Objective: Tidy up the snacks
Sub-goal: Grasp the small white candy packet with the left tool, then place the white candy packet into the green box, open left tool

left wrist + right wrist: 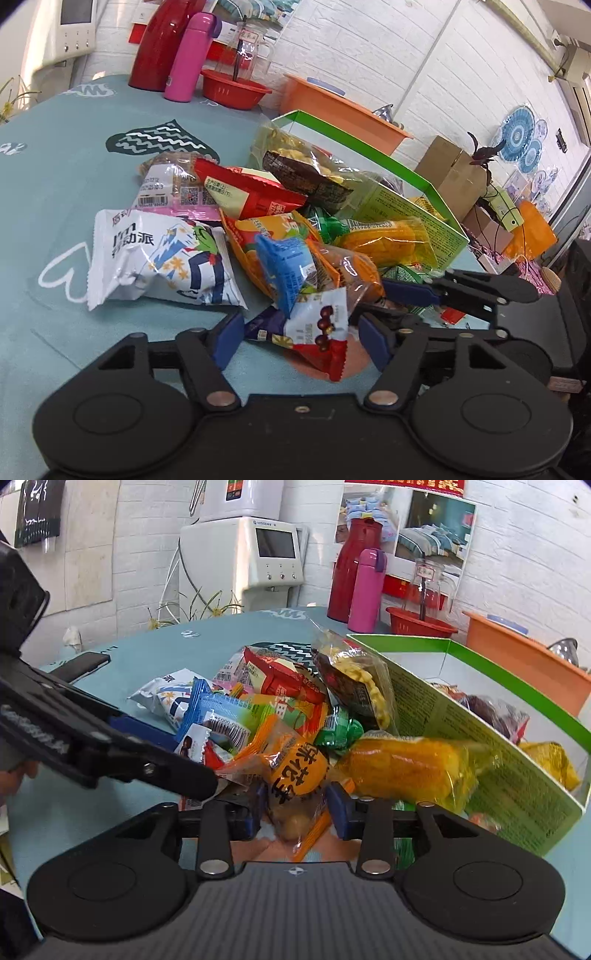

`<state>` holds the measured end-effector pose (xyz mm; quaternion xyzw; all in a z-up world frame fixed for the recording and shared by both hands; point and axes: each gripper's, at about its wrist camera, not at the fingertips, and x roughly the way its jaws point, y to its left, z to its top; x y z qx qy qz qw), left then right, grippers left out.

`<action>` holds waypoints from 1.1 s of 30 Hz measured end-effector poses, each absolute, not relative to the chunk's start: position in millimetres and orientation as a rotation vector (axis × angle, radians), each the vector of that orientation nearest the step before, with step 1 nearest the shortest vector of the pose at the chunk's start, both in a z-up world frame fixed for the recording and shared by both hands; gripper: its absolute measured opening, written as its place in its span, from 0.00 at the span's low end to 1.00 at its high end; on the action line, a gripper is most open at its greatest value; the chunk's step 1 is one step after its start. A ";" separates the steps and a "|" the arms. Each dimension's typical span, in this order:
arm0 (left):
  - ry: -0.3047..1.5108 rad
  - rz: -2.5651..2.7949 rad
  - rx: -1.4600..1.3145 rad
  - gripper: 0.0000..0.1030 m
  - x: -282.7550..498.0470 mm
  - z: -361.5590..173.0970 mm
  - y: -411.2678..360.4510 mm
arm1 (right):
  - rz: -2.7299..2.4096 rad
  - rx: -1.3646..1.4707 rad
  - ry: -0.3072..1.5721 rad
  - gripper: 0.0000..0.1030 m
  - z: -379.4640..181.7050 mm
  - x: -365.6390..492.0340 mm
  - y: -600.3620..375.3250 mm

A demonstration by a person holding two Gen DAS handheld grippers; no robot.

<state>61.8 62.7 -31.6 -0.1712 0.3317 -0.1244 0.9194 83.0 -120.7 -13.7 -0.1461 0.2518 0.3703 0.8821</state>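
A heap of snack packets lies on the teal tablecloth (55,192) beside a green box (417,210). My left gripper (301,339) is open, its blue pads either side of a white-and-red packet with dark berries (317,332), not closed on it. My right gripper (295,812) has its pads against the sides of an orange packet with black characters (295,775); it reaches in from the right in the left wrist view (424,291). The green box (480,738) holds a few packets. A yellow packet (410,768) leans on its wall.
A white packet (162,258) lies at the heap's left. A red flask (162,40), pink bottle (192,55), red basket (232,88) and orange tub (343,110) stand at the table's back. A phone (83,664) lies at the left.
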 end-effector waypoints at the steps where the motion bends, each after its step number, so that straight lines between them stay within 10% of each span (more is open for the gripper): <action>1: 0.680 -0.258 -0.351 0.90 62.1 -31.9 61.9 | 0.765 -0.291 0.527 0.46 -12.7 78.6 -125.4; 11: 0.683 -0.319 -0.288 0.72 59.3 -31.5 48.6 | 0.718 -0.157 0.548 0.07 -7.4 57.9 -160.9; 13: 0.687 -0.336 -0.294 0.69 57.4 -30.1 51.6 | 0.731 -0.193 0.534 0.18 -7.1 54.8 -158.0; 17: 0.685 -0.356 -0.372 0.68 51.1 -25.1 66.5 | 0.724 -0.290 0.463 0.90 -6.3 53.5 -147.5; 18: 0.684 -0.360 -0.387 0.68 49.6 -23.7 69.9 | 0.724 -0.323 0.436 0.95 -6.2 55.2 -143.7; 25: 0.691 -0.361 -0.429 0.68 43.4 -22.4 79.3 | 0.781 -0.514 0.436 0.96 -17.0 79.4 -110.9; 29: 0.683 -0.388 -0.485 0.68 40.2 -19.6 85.3 | 0.759 -0.433 0.482 0.69 -13.9 84.6 -114.0; 33: 0.631 -0.456 -0.495 0.66 42.3 1.9 81.9 | 0.768 -0.337 0.481 0.67 1.2 70.0 -130.9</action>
